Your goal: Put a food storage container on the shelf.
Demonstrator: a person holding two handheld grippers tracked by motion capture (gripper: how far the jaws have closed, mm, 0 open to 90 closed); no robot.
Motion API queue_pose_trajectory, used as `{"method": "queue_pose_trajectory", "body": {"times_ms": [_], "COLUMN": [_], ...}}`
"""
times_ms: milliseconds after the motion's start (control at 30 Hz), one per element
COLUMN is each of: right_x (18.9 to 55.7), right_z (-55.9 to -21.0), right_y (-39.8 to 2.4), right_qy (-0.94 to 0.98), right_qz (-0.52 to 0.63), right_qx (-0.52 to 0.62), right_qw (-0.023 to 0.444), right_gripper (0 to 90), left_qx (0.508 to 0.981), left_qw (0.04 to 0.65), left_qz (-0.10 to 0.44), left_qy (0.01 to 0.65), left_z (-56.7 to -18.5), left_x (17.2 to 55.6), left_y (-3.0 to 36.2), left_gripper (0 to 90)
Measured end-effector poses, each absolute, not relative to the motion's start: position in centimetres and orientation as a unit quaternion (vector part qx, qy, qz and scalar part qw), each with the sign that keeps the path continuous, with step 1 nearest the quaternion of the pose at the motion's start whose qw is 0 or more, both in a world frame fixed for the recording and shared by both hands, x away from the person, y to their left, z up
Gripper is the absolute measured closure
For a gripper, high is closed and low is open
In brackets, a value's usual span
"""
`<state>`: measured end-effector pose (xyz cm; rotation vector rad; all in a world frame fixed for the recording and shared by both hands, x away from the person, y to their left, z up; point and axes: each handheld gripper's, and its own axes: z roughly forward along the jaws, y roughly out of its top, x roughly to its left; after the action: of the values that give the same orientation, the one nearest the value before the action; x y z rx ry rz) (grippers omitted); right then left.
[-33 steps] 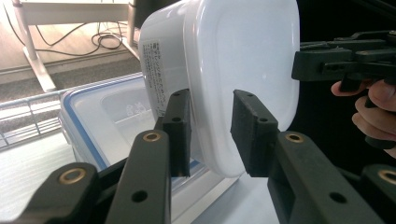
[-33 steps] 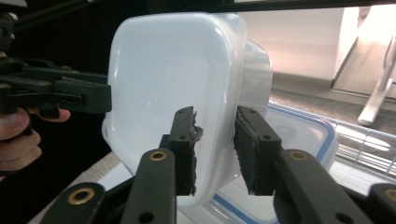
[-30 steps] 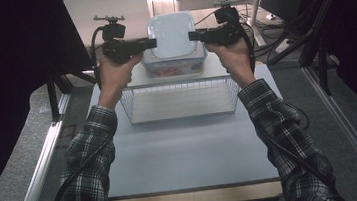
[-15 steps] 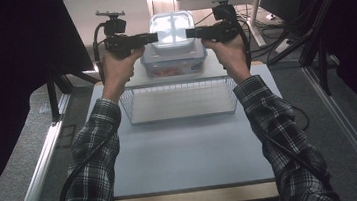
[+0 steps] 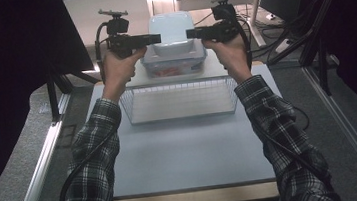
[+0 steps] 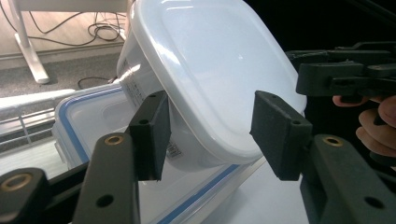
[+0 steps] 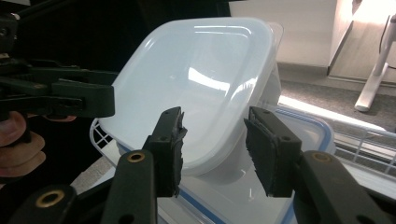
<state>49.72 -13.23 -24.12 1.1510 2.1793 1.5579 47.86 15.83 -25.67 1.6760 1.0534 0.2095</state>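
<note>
Far end of the table: two food containers are stacked on a white shelf board (image 5: pixel 213 69), and both grippers flank the upper one.
Upper container: a white plastic tub (image 5: pixel 172 30) with its lid on, tipped on edge and leaning on the box below.
Lower container: a clear lidded box with a blue seal (image 5: pixel 175 63), red contents showing through its wall, flat on the board.
Left gripper (image 5: pixel 154 39): level, pointing inward at the tub's left side.
Left jaws: spread, and they have just been opening; in the left gripper view the tub (image 6: pixel 205 79) sits between them, one pad close against its wall, the other clear of the lid's rim.
Right gripper (image 5: pixel 193 33): level, pointing in from the right side.
Right jaws: parted, and they too have just eased apart; in the right gripper view the tub's corner (image 7: pixel 196 84) lies between the pads with gaps on both sides.
Grip: neither pair pinches the tub right now.
Wire basket (image 5: pixel 179 100): on the grey table (image 5: pixel 187 155), just in front of the stack.
Person: plaid sleeves (image 5: pixel 91 155) reach in from the near edge.
</note>
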Motion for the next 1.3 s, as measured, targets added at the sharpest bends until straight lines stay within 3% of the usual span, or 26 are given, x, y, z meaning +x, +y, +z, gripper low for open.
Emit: {"method": "queue_pose_trajectory", "body": {"times_ms": [233, 500, 800, 933, 1133, 1233, 1300], "right_x": [49.5, 49.2, 49.0, 48.9, 48.8, 48.5, 48.2], "right_z": [-23.9, -23.7, -23.6, -23.7, -24.2, -24.6, -24.9], "right_y": [-13.0, -13.1, -13.7, -14.0, -14.5, -14.8, -15.0], "right_qy": [0.745, 0.744, 0.741, 0.740, 0.742, 0.745, 0.750], "right_qz": [0.530, 0.536, 0.546, 0.548, 0.546, 0.544, 0.540], "right_qx": [0.390, 0.388, 0.374, 0.373, 0.367, 0.362, 0.356], "right_qw": [0.109, 0.094, 0.114, 0.116, 0.127, 0.132, 0.138], "right_gripper": [55.0, 54.3, 56.1, 58.8, 65.9, 67.5, 66.6], "left_qx": [0.703, 0.694, 0.697, 0.702, 0.703, 0.712, 0.719], "left_qw": [0.545, 0.557, 0.557, 0.545, 0.536, 0.529, 0.526], "left_qz": [0.078, 0.053, 0.122, 0.155, 0.179, 0.184, 0.189], "left_qy": [0.450, 0.453, 0.434, 0.432, 0.432, 0.423, 0.413], "left_z": [-25.7, -25.9, -24.3, -23.9, -24.7, -25.3, -25.9], "left_x": [48.2, 49.2, 48.1, 47.3, 46.0, 45.3, 44.6], "left_y": [16.0, 16.4, 16.5, 17.0, 17.9, 17.9, 17.7], "left_gripper": [40.4, 40.3, 39.2, 47.2, 68.2, 69.5, 64.7]}}
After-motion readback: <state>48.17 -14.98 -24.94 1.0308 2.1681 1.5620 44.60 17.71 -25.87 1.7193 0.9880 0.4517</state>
